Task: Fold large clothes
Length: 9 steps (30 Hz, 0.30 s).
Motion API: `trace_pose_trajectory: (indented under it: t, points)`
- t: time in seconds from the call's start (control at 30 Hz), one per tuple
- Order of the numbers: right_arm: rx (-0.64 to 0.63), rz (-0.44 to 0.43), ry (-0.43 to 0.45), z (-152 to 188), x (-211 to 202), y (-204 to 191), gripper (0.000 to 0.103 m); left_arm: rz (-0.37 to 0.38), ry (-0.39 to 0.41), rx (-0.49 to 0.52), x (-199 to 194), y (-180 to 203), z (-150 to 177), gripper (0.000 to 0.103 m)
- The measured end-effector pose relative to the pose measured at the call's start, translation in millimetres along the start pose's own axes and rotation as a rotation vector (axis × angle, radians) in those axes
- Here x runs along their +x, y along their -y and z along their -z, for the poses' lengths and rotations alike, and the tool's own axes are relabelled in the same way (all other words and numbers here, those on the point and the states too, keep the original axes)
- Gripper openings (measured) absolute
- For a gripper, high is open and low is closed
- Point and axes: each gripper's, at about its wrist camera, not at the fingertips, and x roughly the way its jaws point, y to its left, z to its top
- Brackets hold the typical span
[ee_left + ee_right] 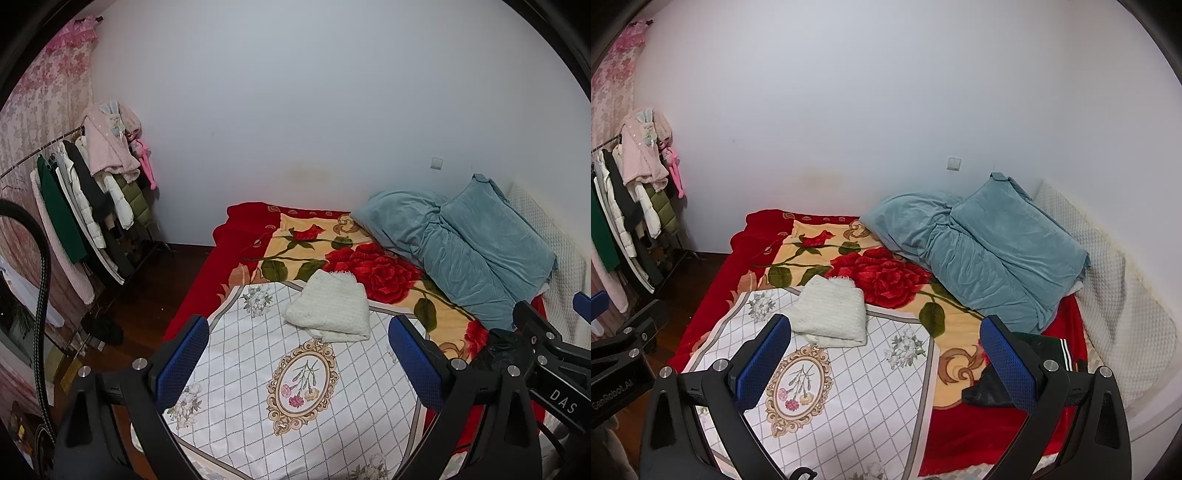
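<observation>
Presently, both the left tool [295,362] and right tool [886,354] stand spread, empty. A knitted cream sweater [330,308] lies folded on a checked cloth [258,424]. Lettering "DAS" visible.

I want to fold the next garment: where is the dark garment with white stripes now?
The dark garment with white stripes lies on the red floral blanket, at right in the right wrist view, below the teal velvet quilt.

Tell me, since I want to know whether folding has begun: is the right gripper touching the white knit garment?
Apart. In the right wrist view, the right gripper is open and empty, above the patterned cloth; the white knit garment lies folded beyond its fingertips.
</observation>
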Motion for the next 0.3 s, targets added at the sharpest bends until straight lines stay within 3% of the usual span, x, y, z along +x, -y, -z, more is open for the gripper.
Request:
trace_pose_trajectory:
  t: [0.3]
  points:
    - [0.001,-0.001,0.0,0.5,0.1,-0.2,0.103,-0.004,-0.002,-0.001,2.4,-1.9,-2.8,0.099]
